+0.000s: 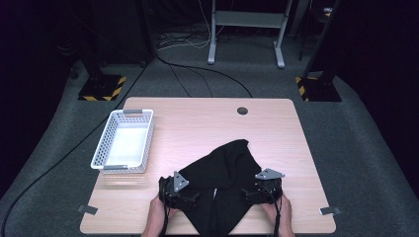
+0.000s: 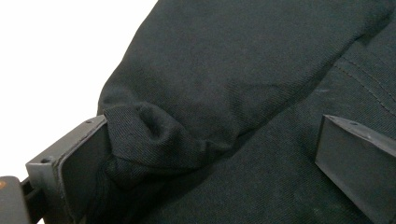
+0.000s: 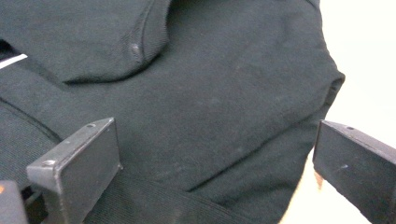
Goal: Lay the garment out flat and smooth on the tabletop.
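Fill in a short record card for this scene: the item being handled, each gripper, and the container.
Item: black garment, crumpled at the near edge of the wooden table
Left gripper: jaws open, astride a bunched fold
Right gripper: jaws open over the cloth's edge
Container: white basket, empty, at the table's left, apart from the garment

A garment (image 1: 225, 182) lies on the tabletop (image 1: 276, 133) at its near edge, about midway between left and right, with one end reaching toward the far side and the other hanging over the near edge. The left claw (image 1: 193, 196) sits at the garment's left side, the right claw (image 1: 247, 193) at its right side, each with cloth between its jaws. A basket (image 1: 106, 143) stands on the tabletop's left part, to the far left of the garment and apart from it. A round hole (image 1: 242, 110) lies near the far edge.
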Available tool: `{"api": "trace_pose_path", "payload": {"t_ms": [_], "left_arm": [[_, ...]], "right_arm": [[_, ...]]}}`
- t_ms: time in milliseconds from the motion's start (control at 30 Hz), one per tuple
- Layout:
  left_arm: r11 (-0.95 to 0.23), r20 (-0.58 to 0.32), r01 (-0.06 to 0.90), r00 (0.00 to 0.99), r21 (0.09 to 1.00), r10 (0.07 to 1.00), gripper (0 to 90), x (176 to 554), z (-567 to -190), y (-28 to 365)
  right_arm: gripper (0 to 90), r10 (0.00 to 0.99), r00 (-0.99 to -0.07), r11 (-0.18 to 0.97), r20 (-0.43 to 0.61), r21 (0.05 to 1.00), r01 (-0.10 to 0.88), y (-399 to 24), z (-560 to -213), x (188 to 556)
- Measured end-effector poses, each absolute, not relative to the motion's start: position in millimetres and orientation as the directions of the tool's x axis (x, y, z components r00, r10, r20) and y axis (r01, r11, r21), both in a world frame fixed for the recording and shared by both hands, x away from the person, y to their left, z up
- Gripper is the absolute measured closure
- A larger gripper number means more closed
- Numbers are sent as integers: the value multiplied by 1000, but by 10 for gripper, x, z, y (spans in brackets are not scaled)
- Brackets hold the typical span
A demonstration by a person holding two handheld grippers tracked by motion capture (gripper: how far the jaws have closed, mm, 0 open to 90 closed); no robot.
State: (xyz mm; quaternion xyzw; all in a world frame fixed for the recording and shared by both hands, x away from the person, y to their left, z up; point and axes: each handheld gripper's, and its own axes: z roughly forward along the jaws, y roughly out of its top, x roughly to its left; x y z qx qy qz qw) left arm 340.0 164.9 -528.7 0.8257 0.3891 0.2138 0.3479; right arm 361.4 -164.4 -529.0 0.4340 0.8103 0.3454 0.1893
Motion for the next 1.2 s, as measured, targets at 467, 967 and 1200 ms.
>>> {"api": "trace_pose_path", "payload": {"t_ms": [467, 967, 1200], "left_arm": [[-441, 115, 441, 594, 782, 796, 5, 3297, -5060, 1597], [-528, 100, 419, 706, 739, 701, 32, 3625, -5054, 810], [-601, 144, 408, 734, 688, 663, 165, 3640, -5137, 560]], "right_arm": [[0, 830, -555, 346, 55, 730, 589, -1653, -5284, 3664], [3, 830, -548, 295, 104, 752, 590, -1722, -5273, 3676], [16, 820, -561, 295, 116, 754, 587, -1731, -5274, 3680]]}}
